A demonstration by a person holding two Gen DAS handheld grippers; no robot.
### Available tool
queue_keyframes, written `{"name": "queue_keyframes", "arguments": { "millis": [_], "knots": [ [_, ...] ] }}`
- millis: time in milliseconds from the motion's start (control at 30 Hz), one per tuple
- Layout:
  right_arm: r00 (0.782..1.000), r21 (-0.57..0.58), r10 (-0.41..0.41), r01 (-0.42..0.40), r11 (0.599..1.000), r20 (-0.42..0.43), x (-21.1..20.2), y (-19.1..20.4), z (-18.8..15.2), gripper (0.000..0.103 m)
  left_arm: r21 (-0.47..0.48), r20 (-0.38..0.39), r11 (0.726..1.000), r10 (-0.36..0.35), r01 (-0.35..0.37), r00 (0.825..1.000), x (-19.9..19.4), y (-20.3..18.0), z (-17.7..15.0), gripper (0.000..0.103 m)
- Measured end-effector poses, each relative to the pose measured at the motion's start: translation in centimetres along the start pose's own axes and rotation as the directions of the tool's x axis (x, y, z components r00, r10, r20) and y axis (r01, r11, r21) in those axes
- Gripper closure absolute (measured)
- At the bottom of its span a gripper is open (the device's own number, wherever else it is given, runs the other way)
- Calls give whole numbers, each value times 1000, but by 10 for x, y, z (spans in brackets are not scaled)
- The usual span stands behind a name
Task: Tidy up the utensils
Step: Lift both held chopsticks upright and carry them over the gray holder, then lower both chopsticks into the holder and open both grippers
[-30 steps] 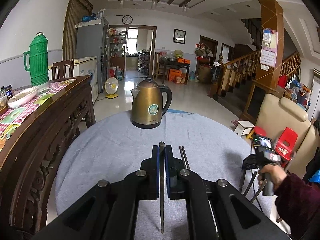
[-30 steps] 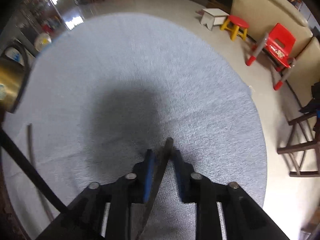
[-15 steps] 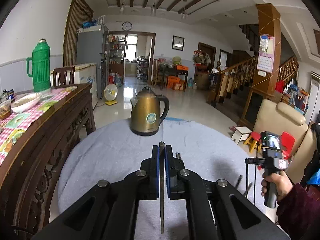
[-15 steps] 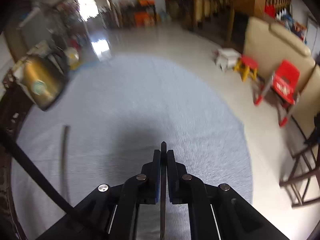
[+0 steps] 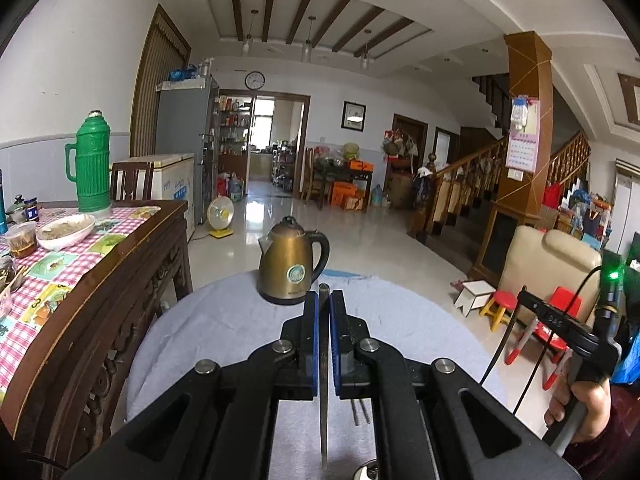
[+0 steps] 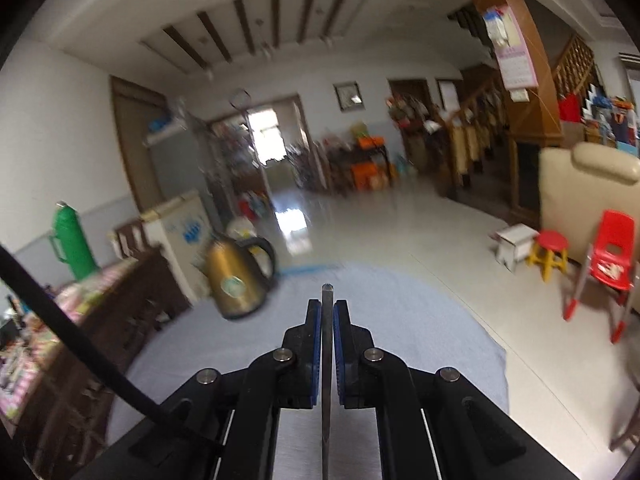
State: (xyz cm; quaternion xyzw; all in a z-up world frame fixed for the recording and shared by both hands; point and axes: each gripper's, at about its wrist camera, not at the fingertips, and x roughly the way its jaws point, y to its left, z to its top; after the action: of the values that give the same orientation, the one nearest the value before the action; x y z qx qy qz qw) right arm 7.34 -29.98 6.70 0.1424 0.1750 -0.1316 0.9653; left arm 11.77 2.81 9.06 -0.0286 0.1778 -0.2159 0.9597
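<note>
So both my tools are clamped tight right now. My left tool [image 5: 324,312] is pinched on a thin metal utensil [image 5: 323,380] that runs straight back between the blue pads [image 5: 315,332], its blunt tip poking just past them. Same deal on my right tool [image 6: 327,308]: a flat metal utensil handle [image 6: 326,380] squeezed edge-on between the pads, tip sticking out a bit in front. Can't tell if either one is a knife, fork or spoon from here.

Under the left tool, a pair of thin dark sticks [image 5: 359,412] lies on the grey-blue cloth of the round worktop [image 5: 224,328]; they look like chopsticks. Further out, the brass kettle [image 5: 291,266] stands at the far edge of the worktop. Off to the right in the left view I can see my own right hand [image 5: 580,408] gripping its handle.

Compared to a second ago: the right tool was looking down at the cloth with the utensil loose and slanted between wider pads; now it's closed on it, lifted and pointing out across the room. The left one has come up a little, grip unchanged.
</note>
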Motion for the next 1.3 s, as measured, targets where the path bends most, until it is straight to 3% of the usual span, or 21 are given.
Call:
{"name": "queue_keyframes", "arguments": {
  "millis": [233,533,867,1133,1300],
  "knots": [
    [989,-31,122,-120,992,85,-50,38,14,97,5,34,999,-50,50,998,-22,-13,9,98],
    [958,-45,272,-269,962,94,-83,72,9,97,2,41,993,-114,114,993,-35,-28,14,98],
    [954,-135,295,-286,949,54,-72,109,-43,97,-11,-18,995,-103,103,994,-20,-37,-10,98],
    [957,-125,286,-290,949,-49,-51,105,-80,97,-31,-102,997,-72,69,992,-2,-37,-40,98],
    [956,-127,286,-292,948,-67,-49,99,-87,96,-30,-121,998,-63,60,991,3,-39,-49,98]
  ]
}}
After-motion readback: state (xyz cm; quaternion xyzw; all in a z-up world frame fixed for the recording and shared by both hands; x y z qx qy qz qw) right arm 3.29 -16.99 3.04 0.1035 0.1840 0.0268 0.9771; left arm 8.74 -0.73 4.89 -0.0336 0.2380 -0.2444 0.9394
